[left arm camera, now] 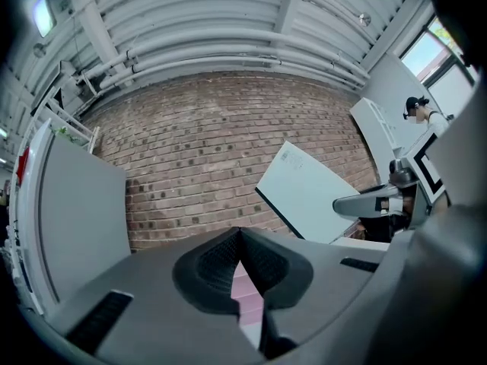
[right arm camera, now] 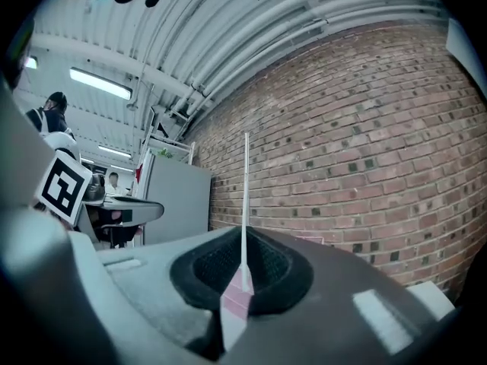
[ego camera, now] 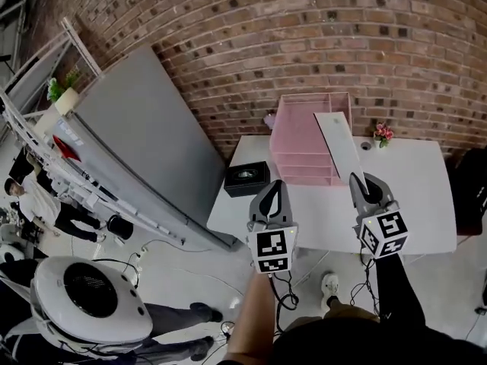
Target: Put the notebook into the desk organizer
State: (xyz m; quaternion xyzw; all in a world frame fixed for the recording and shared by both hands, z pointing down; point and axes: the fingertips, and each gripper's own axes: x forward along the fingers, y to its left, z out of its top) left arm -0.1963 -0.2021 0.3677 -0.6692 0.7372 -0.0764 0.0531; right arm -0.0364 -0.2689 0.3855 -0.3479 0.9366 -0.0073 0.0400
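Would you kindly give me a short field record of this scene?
right gripper: shut on notebook
left gripper: shut, empty
notebook: held off the table, not yet in organizer
organizer: pink, at table's back
also on table: black box, flowers

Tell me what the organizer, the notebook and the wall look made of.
Organizer: pink, probably painted metal or plastic; thin frame lines at its rim, too small to settle.
Notebook: pale matte card or paper; it is flat and sliver-thin edge-on.
Wall: rough reddish brick, with pale mortar joints.
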